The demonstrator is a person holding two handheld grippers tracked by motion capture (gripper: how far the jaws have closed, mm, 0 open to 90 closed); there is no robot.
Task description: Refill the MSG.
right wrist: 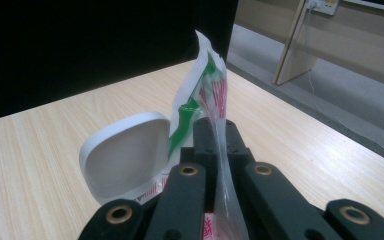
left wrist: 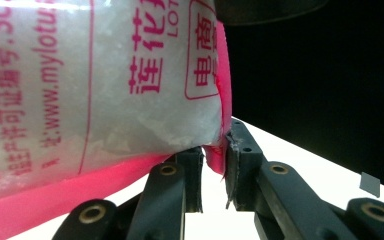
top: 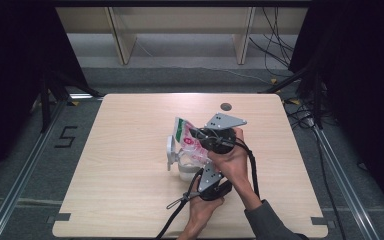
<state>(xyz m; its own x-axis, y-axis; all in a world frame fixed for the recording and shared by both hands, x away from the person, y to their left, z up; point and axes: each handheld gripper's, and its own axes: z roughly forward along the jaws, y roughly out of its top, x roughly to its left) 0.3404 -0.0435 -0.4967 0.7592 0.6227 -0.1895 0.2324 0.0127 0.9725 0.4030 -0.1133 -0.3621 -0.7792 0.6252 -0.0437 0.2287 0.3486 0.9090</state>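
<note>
A plastic bag [top: 184, 131] of white grains, printed in pink and green, hangs tilted over a white tub [top: 185, 172] whose flip lid [top: 170, 151] stands open. In the right gripper view my right gripper [right wrist: 214, 126] is shut on the bag's [right wrist: 205, 95] upper edge, with the lid [right wrist: 125, 150] just behind. In the high view the right gripper [top: 196, 134] is above the tub. My left gripper [left wrist: 213, 167] pinches the bag's [left wrist: 95, 85] pink bottom corner from below. Seen from above, the left gripper [top: 197, 161] sits beside the tub.
The wooden table [top: 125, 165] has a dark cable hole [top: 225, 106] at its far edge. Black cables trail from both grippers toward the near edge. Wooden shelf legs and loose cables stand on the floor beyond the table.
</note>
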